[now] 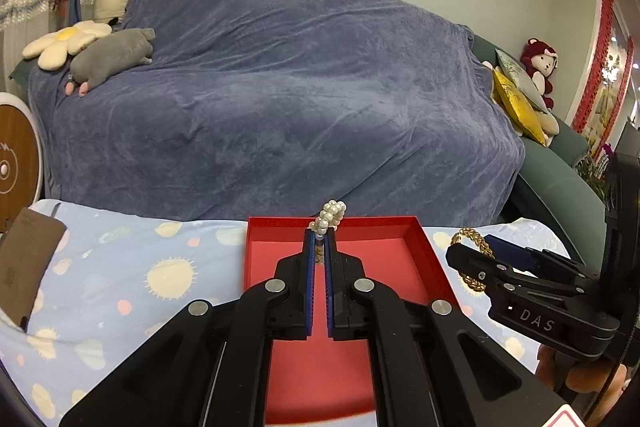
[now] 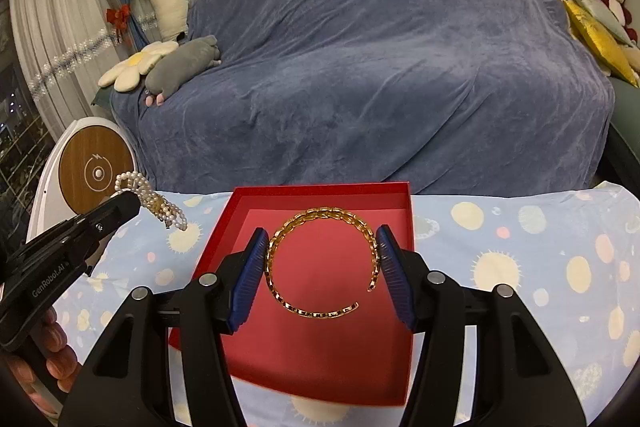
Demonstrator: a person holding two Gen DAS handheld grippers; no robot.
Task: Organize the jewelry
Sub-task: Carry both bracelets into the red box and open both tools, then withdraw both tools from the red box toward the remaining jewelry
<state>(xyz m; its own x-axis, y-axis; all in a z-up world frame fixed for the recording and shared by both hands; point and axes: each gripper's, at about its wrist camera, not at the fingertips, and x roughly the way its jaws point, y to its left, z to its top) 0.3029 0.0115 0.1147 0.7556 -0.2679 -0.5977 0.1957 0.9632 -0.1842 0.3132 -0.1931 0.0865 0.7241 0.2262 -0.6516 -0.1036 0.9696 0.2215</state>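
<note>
Above the red box [image 2: 360, 367], both grippers hung w/ jewelry in them. Left gripper [image 1: 319, 239] was clenched tight on a pearl bracelet [image 1: 330, 215]; the bead loops stuck up past the fingertips, over the box's far wall. From the right wrist cam the same bracelet dangled off that gripper's tip, left of the box & above the tablecloth [image 2: 520, 247], not touching either.

Right gripper [image 2: 322, 247] was grasping a gold bangle [image 2: 312, 227]: blue pads [image 2: 256, 259] pressed on its two opposite sides, jaws held about half apart by it. Bangle was an open C, chain-link pattern, gap toward the lower right, lying roughly flat w/ the red floor of the box behind it. Can't tell how high it sat over that floor.

Box interior showed nothing lying in it. It sat on a light-blue cloth w/ sun & planet print. Behind the table was a sofa under a blue throw [image 1: 280, 87], w/ plush toys at both ends. A person's fingers [image 2: 60, 355] wrapped the left gripper's handle.
</note>
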